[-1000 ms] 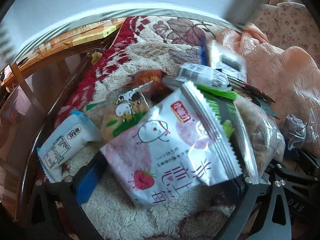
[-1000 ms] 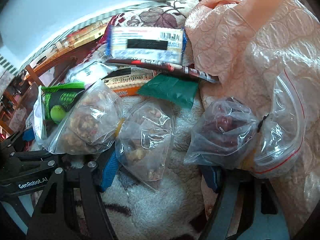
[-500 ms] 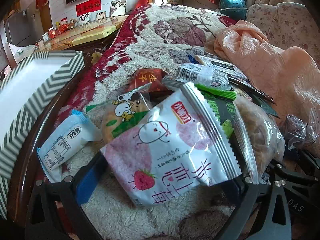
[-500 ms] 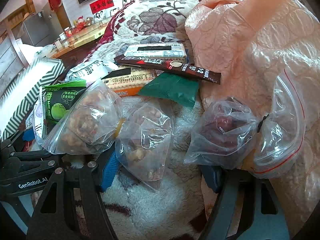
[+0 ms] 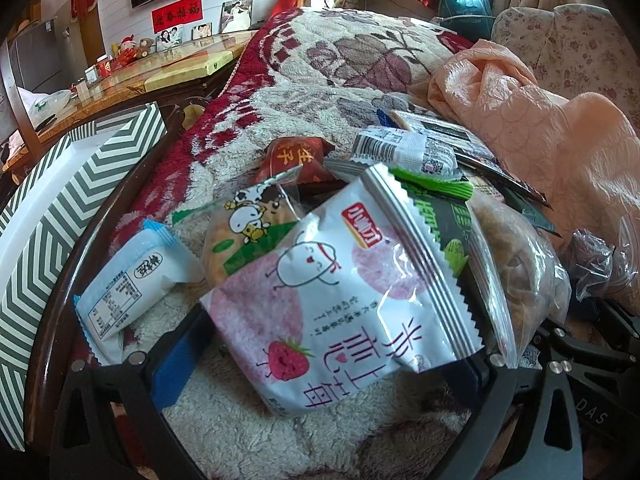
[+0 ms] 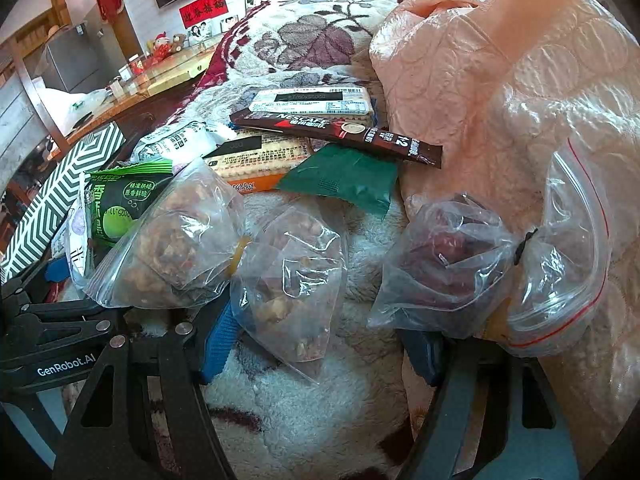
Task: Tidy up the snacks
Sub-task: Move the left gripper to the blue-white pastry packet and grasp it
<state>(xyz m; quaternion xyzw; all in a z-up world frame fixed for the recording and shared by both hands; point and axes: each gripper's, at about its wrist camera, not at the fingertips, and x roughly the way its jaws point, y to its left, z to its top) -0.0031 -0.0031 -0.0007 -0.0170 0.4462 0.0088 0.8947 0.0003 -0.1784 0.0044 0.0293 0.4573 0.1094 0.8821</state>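
Left wrist view showed, from left to right, a chevron-striped box (image 5: 60, 208) at the edge, then a small blue-and-white packet (image 5: 132, 284) lying on the fleece blanket (image 5: 280, 432), a cow-print cookie packet (image 5: 248, 232) partly under a large pink strawberry packet (image 5: 336, 292), a red packet (image 5: 296, 158) behind them, a green packet (image 5: 448, 216), and a clear bag of nuts (image 5: 516, 268) beside a peach quilt (image 5: 560, 136). The left gripper (image 5: 316, 356) stood wide, its blue-padded fingers (image 5: 176, 364) on either side of the strawberry packet's lower end, which lay between them on the blanket; whether they touched it could not be told

Right wrist view showed the green packet (image 6: 120, 208) at left, against the bag of nuts (image 6: 176, 240), then a smaller clear bag (image 6: 296, 280) whose corner lay between the fingers of the right gripper (image 6: 320, 352), which was also spread wide with nothing clamped. Behind lay an orange-edged cracker pack (image 6: 264, 156), a dark green sachet (image 6: 344, 184), a brown Nescafe stick (image 6: 340, 132) and a white wrapped bar (image 6: 312, 100). Further right a bag of red dates (image 6: 448, 264) joined an open zip bag (image 6: 568, 264) resting on the quilt (image 6: 500, 80)
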